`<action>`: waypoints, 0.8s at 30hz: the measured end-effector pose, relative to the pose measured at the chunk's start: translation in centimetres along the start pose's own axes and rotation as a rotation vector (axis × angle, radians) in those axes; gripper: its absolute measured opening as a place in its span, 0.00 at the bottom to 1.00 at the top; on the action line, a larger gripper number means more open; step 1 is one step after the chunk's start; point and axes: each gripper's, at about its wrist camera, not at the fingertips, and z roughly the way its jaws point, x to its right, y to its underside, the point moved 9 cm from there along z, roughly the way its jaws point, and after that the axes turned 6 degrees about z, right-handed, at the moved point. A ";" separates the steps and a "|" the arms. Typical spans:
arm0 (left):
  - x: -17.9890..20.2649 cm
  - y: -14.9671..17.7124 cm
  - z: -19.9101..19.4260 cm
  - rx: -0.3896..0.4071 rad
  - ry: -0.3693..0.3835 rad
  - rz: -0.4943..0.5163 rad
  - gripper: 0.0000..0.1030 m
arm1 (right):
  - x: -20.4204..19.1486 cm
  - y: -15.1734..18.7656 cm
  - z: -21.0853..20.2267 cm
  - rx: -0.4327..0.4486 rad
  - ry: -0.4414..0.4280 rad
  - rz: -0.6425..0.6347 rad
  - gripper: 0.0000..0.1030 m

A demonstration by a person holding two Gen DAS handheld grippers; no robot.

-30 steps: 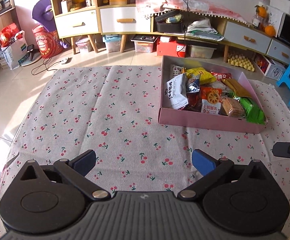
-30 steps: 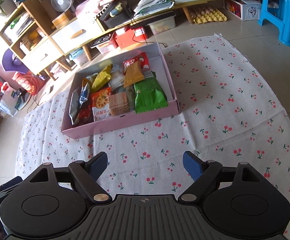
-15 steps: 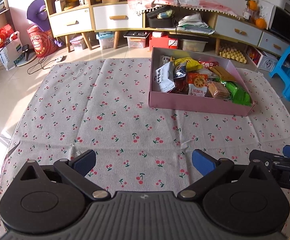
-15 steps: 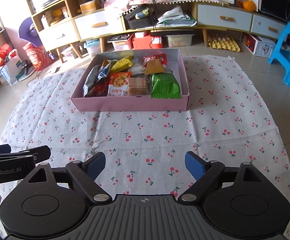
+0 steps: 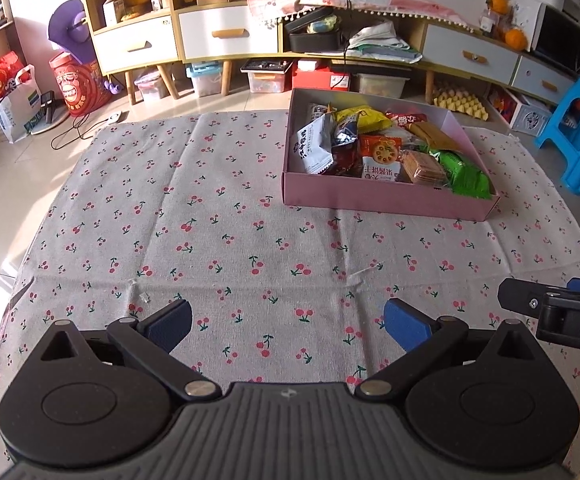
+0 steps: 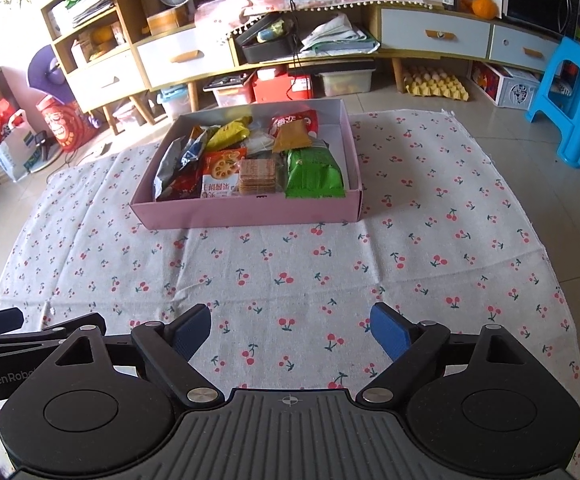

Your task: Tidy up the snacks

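Cherry-print cloth [image 5: 218, 216] lying under pink snack box [image 6: 246, 210] | both grippers, left [image 5: 286, 320] and right [image 6: 290, 330], hovering near box, jaws gaping wide, holding nothing | right gripper's jaws having just been opening.

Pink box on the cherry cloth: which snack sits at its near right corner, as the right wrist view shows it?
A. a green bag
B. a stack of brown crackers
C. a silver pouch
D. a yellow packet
A: the green bag fills the near right corner of the pink box, with the brown crackers just to its left.
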 end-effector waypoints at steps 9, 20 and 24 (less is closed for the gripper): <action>-0.1 0.1 -0.2 0.004 -0.012 0.001 0.99 | -0.2 0.2 0.0 -0.007 -0.001 -0.006 0.86; 0.0 0.1 -0.2 0.002 -0.008 0.000 0.99 | -0.5 0.4 0.4 -0.023 -0.004 -0.014 0.86; 0.0 0.1 -0.1 0.001 -0.007 -0.001 0.99 | -0.5 0.4 0.3 -0.023 -0.005 -0.014 0.86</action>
